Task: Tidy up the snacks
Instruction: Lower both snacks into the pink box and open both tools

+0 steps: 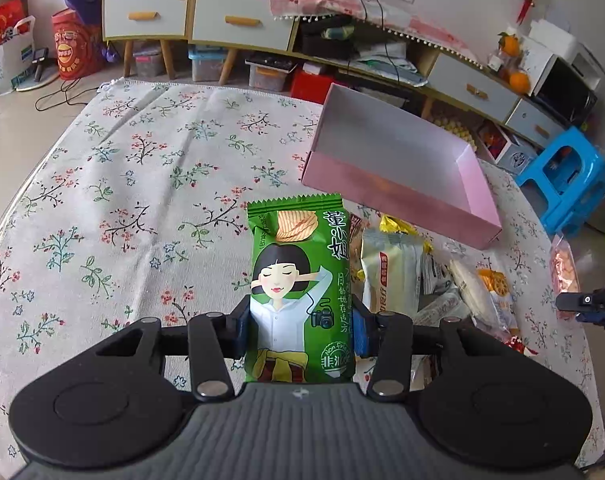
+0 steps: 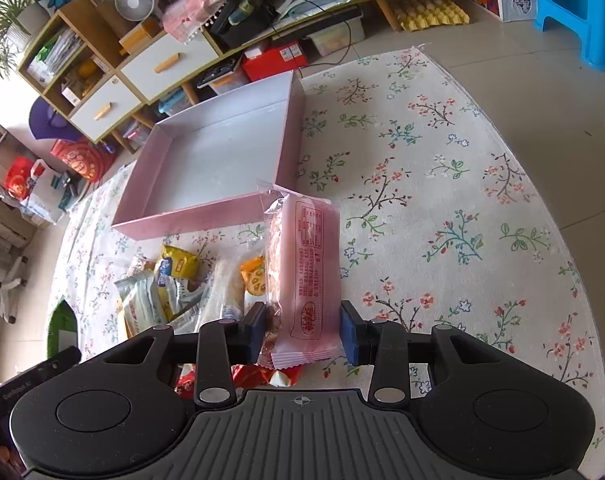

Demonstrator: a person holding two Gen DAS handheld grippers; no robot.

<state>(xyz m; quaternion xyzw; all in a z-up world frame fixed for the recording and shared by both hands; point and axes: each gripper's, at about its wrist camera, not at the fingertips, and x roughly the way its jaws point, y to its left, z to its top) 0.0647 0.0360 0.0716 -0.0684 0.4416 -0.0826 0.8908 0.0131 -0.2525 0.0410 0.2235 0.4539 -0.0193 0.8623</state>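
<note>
So the left gripper (image 1: 300, 330) has its jaws pinching a green crinkly chip bag with a cartoon girl (image 1: 298, 292), held up just in front of the shallow pink cardboard box (image 1: 398, 200) on the floral-cloth bench (image 1: 122, 200). The right gripper (image 2: 302, 334) has its jaws squeezing a pink plastic snack packet (image 2: 306, 276), also just short of that box (image 2: 190, 220). A loose pile of mixed snack packets (image 1: 422, 276) sits right in front of the box.
</note>
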